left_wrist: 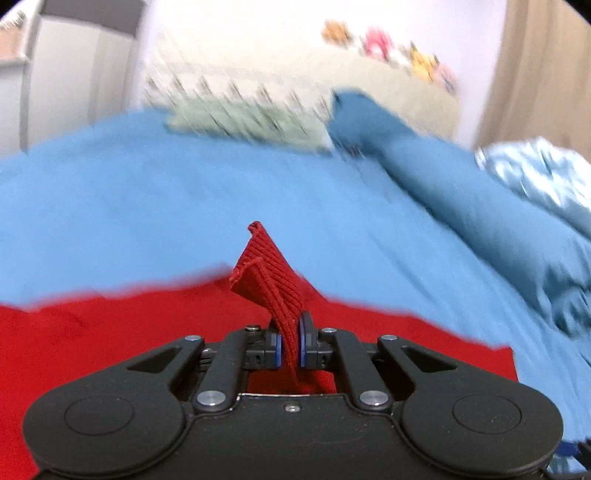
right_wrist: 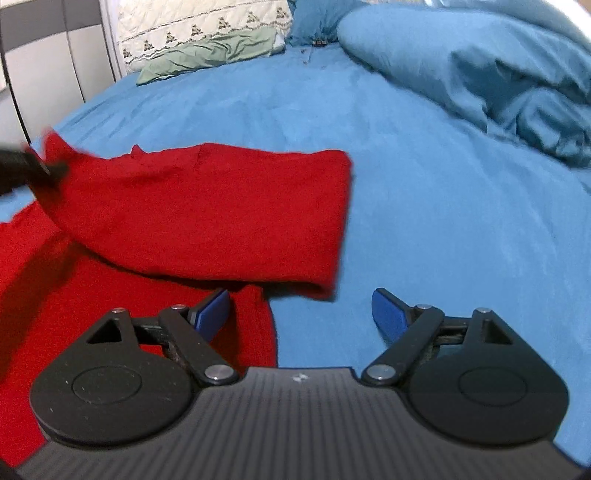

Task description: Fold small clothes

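A bed with a blue sheet (right_wrist: 406,184) carries everything. A rumpled blue duvet (right_wrist: 498,74) is piled along its right side, and a pale green pillow (right_wrist: 210,55) lies at the head, below a quilted cream headboard cover (right_wrist: 192,22). The left wrist view is smeared by motion, so the coloured shapes on top of the headboard are perhaps soft toys; I cannot say more.

The red garment (right_wrist: 207,214) lies near the foot of the bed, towards the left side. One part is lifted and folded over the rest, and its lower portion is cut off by the picture edge and hidden behind the gripper bodies.

The left gripper (left_wrist: 291,345) is pinched tight on a ribbed red edge (left_wrist: 269,273) of the garment, which stands up between its blue pads (left_wrist: 303,341). In the right wrist view it is only a dark blur at the left edge.

The right gripper (right_wrist: 301,314) is spread wide and holds nothing, above the garment's right edge. No writing is readable.
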Demonstrator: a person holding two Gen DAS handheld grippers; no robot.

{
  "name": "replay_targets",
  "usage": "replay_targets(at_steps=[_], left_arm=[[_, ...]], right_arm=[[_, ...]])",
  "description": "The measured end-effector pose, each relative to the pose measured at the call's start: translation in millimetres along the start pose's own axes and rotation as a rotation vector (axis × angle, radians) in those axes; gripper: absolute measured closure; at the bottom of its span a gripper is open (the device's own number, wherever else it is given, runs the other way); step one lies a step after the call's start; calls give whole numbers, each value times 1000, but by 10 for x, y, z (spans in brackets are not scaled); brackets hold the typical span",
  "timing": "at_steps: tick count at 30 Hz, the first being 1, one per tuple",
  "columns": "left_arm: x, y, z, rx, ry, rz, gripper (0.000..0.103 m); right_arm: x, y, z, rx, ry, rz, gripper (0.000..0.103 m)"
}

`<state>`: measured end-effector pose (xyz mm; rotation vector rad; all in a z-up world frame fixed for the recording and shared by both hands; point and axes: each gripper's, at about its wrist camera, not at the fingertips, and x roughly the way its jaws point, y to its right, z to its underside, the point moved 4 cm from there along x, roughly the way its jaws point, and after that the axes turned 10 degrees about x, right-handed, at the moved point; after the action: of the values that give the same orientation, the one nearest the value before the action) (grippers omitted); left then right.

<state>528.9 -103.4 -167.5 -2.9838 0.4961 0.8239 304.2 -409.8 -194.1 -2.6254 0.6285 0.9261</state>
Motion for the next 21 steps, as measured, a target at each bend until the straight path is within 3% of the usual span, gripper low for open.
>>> replay_targets(at_steps=[3,10,16,21], left_arm=[[-222,-406,-52,-37,54,-91,94],[-270,-882,221,-109,-20,-133,94],[-358,-934,314,-64,-31,-139,93],[-370,-1068,502,6,-135,-186,83]], right_arm=[[45,-123,21,-41,9,9,4],[247,-360,-50,-92,-1,37,4],[345,-239,-195,-117,25,185,3],[348,-111,-176,-128,-6,146,3]])
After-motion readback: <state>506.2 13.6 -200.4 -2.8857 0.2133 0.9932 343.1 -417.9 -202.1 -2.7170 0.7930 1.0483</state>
